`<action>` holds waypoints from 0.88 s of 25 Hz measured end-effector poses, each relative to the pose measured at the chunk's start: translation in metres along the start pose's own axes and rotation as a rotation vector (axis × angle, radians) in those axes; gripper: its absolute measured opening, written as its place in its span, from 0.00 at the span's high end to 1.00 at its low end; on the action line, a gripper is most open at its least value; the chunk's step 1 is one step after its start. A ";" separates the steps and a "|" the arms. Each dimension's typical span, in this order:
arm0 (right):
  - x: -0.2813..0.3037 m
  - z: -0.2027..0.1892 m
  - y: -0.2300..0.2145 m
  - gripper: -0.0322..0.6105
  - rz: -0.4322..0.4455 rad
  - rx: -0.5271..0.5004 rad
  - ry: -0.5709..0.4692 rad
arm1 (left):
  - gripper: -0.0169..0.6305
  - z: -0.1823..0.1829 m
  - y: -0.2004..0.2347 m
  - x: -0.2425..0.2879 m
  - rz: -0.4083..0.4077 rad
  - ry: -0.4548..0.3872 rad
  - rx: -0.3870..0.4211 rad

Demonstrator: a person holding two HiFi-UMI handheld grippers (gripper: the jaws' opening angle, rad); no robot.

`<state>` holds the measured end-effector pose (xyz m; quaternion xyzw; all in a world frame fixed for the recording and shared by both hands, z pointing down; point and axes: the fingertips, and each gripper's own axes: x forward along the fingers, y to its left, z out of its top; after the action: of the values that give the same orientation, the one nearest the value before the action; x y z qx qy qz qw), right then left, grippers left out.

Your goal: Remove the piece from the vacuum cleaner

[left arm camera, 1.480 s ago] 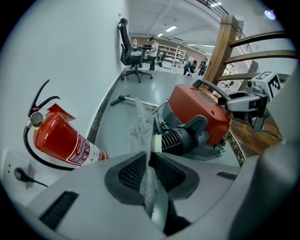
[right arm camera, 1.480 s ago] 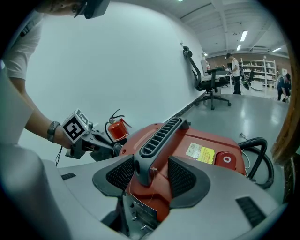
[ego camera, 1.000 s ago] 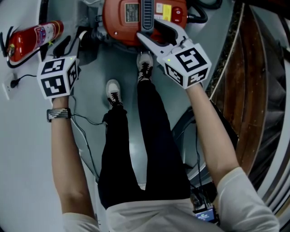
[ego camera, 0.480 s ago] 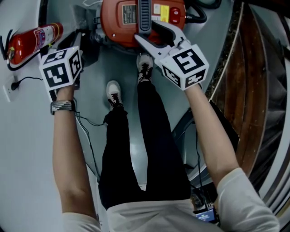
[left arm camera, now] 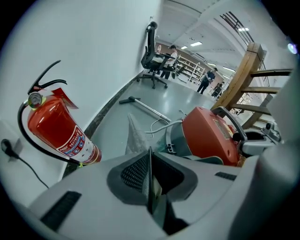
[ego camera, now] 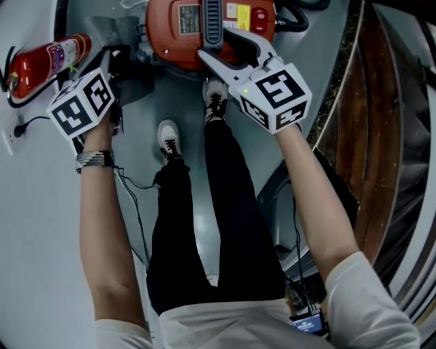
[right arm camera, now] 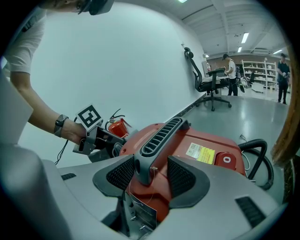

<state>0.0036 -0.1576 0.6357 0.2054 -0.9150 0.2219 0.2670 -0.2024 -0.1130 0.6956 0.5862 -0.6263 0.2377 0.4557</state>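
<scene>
A red vacuum cleaner (ego camera: 177,27) with a grey ribbed handle (ego camera: 212,17) stands on the floor ahead of my feet. My right gripper (ego camera: 218,44) straddles the handle's near end (right arm camera: 152,161); one pad touches it, the other stands off with a gap, so it is open. My left gripper (ego camera: 114,68) is at the vacuum's left side, by a dark part there. In the left gripper view its jaws (left arm camera: 150,180) have just been closing and the pads now meet, with nothing seen between them. A paper tag (right arm camera: 140,211) hangs below the handle.
A red fire extinguisher (ego camera: 48,58) leans by the white wall at left, beside a cable and plug. The vacuum's black hose (right arm camera: 255,150) curls at its right. A wand (left arm camera: 145,108) lies on the floor beyond. Wooden stairs (ego camera: 381,136) rise at right. My shoes (ego camera: 169,140) stand just behind the vacuum.
My left gripper has rolled, its marker cube tilting over, and has shifted slightly left and up. The right gripper stays at the handle.
</scene>
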 end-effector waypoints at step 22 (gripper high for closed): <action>0.000 0.000 -0.001 0.58 -0.018 -0.020 -0.009 | 0.93 -0.006 0.047 -0.029 0.113 -0.044 0.021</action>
<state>0.0046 -0.1582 0.6360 0.2121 -0.9164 0.2095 0.2670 -0.2481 -0.0835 0.6846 0.5597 -0.6658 0.2566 0.4214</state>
